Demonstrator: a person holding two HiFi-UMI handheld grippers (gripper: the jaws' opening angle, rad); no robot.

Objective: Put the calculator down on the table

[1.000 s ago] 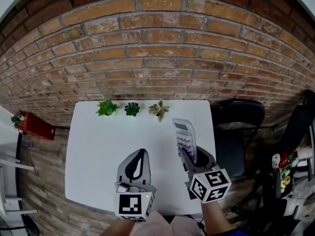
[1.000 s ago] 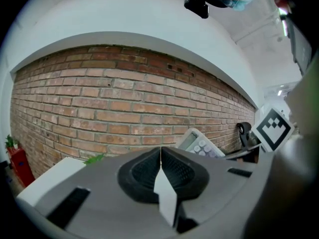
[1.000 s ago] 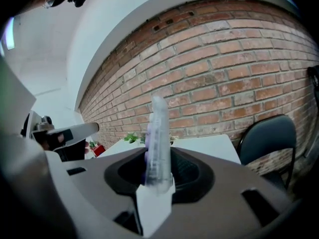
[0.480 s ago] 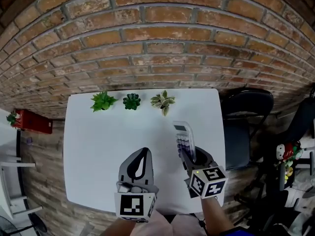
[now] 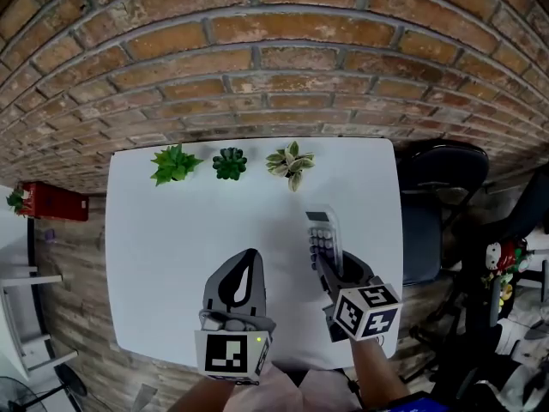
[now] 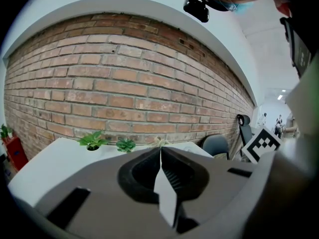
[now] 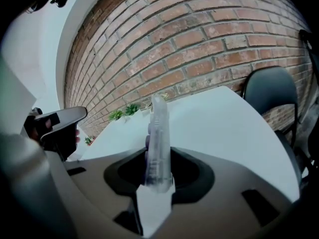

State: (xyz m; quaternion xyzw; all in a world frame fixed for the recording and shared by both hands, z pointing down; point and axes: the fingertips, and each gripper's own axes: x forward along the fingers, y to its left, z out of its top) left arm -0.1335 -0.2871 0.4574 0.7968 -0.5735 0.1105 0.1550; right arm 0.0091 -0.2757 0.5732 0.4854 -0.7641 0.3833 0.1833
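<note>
A pale calculator (image 5: pixel 323 239) with purple keys stands on edge in my right gripper (image 5: pixel 332 269), which is shut on its near end. In the right gripper view the calculator (image 7: pixel 158 138) is seen edge-on, rising from between the jaws above the white table (image 7: pixel 219 118). It is over the right part of the table (image 5: pixel 171 256) in the head view; I cannot tell whether it touches the top. My left gripper (image 5: pixel 243 275) hangs over the table's near middle, jaws shut with nothing between them; its closed tips (image 6: pixel 160 151) point toward the brick wall.
Three small potted plants (image 5: pixel 175 163) (image 5: pixel 229 163) (image 5: pixel 291 162) line the table's far edge below the brick wall (image 5: pixel 274 58). A dark chair (image 5: pixel 446 174) stands right of the table. A red object (image 5: pixel 51 202) sits on the floor at left.
Both grippers have sunk toward the table. The calculator has come down with the right gripper and looks smaller and lower. The view has shifted, so more of the table's far edge shows.
</note>
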